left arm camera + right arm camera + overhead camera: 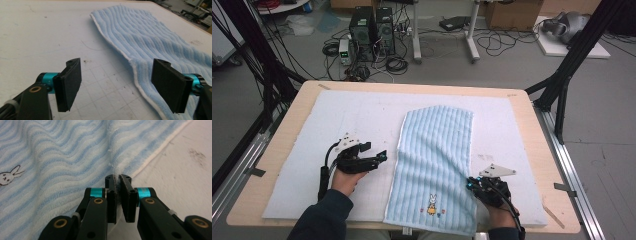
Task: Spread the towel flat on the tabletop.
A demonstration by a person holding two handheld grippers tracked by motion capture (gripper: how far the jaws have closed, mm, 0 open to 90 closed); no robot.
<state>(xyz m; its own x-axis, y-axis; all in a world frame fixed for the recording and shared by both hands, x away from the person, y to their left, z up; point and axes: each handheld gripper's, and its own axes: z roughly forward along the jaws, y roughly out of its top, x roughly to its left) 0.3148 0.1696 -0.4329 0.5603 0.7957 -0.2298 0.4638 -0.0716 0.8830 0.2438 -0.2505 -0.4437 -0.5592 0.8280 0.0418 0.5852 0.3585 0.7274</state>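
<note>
On the wooden table [522, 107] lies one white padded mat [362, 120], and on its right half you have one light blue ribbed towel [437, 150], spread long from the far side to the near edge. The towel is soft terry with wavy blue and white stripes and a thin white hem, and near its front end it has one small embroidered rabbit [431, 204].

Your left forearm comes in from the bottom in a dark sleeve [319, 220]. The left gripper [374, 159] lies low over the bare mat, just beside the left hem of the towel, pointing to the towel. Its two black flat jaws stand wide apart and nothing is between them; in the left gripper view one pad is over the mat and the other over the towel's edge.

Your right hand holds the right gripper [471, 184] at the towel's right hem, near the front corner. Its jaws are pressed together on a small pinched fold of the towel edge.
</note>
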